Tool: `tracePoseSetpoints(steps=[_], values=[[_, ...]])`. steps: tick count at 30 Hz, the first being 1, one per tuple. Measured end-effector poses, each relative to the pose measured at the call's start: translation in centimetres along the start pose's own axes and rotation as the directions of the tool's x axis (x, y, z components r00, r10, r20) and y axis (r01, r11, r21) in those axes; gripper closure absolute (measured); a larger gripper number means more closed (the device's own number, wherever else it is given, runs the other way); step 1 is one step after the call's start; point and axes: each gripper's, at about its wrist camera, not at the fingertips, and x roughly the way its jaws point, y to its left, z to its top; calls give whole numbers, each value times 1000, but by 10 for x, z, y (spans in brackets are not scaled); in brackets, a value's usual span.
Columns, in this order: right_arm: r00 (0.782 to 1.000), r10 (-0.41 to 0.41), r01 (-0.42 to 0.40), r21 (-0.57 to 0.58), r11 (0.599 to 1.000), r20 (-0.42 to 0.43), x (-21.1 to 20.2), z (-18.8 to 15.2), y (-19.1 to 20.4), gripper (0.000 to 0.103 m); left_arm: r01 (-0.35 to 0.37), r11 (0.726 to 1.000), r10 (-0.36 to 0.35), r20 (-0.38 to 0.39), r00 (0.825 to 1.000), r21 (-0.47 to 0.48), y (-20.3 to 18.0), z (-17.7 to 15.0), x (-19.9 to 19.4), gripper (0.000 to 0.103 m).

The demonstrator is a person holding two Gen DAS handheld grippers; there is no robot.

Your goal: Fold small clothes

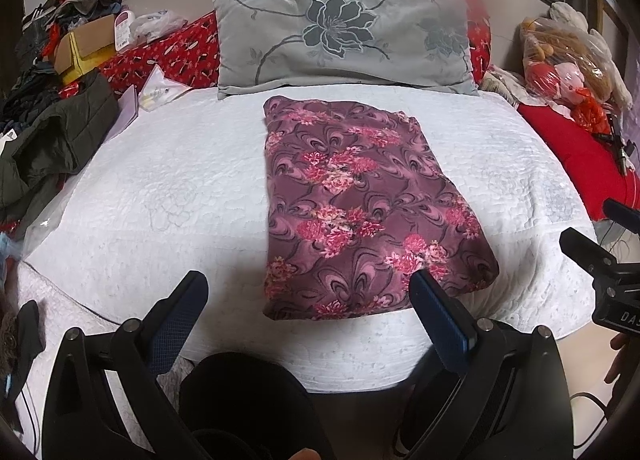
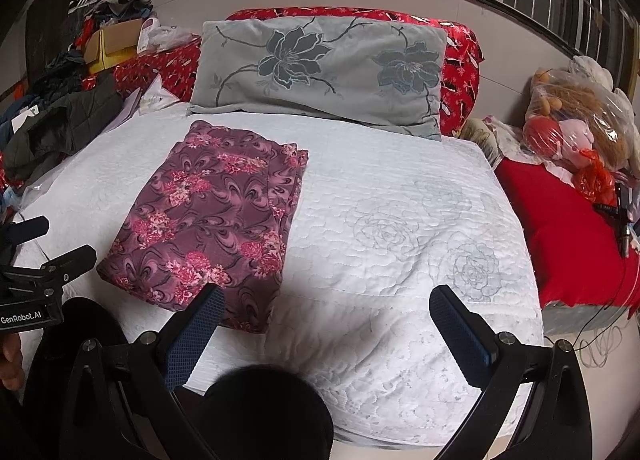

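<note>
— When I looked through the left wrist camera, where did the folded garment point(image 1: 360, 203) lie?

— It lay flat on the white quilt point(image 1: 168, 195), just in front of the grey flowered pillow point(image 1: 344, 35) and apart from it. It was a purple cloth with pink flowers, folded into a rough rectangle.

— And my left gripper point(image 1: 308, 292)?

— Its two fingers stood wide apart, holding nothing. The one with the blue pad point(image 1: 444, 316) overlapped the garment's near corner in that view; I could not tell whether it touched the cloth. The other sat over bare quilt beside the garment.

— What about the right side?

— Through the right wrist camera I saw the right gripper point(image 2: 328, 304) spread just as wide, also holding nothing. One fingertip sat at the garment's near edge, the other over bare quilt well to the side of the garment point(image 2: 208, 211). On that side the garment showed stacked layered edges.

— Anything else around the garment?

— A dark jacket point(image 1: 52, 139) lay at the quilt's edge, well apart from the garment, and on the garment's other side a plastic bag of soft toys point(image 2: 576, 119) rested above a red cushion point(image 2: 560, 227).
</note>
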Motion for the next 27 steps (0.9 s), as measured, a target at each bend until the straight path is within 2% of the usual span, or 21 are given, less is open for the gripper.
tracePoseSetpoints(steps=[17, 27], values=[[1000, 11, -11, 25, 1000, -2, 4, 4, -7, 0, -6, 1000, 6, -6, 1000, 4, 5, 2, 4, 2], [1000, 13, -13, 22, 1000, -2, 6, 4, -6, 0, 21, 1000, -21, 2, 1000, 20, 0, 4, 2, 2]])
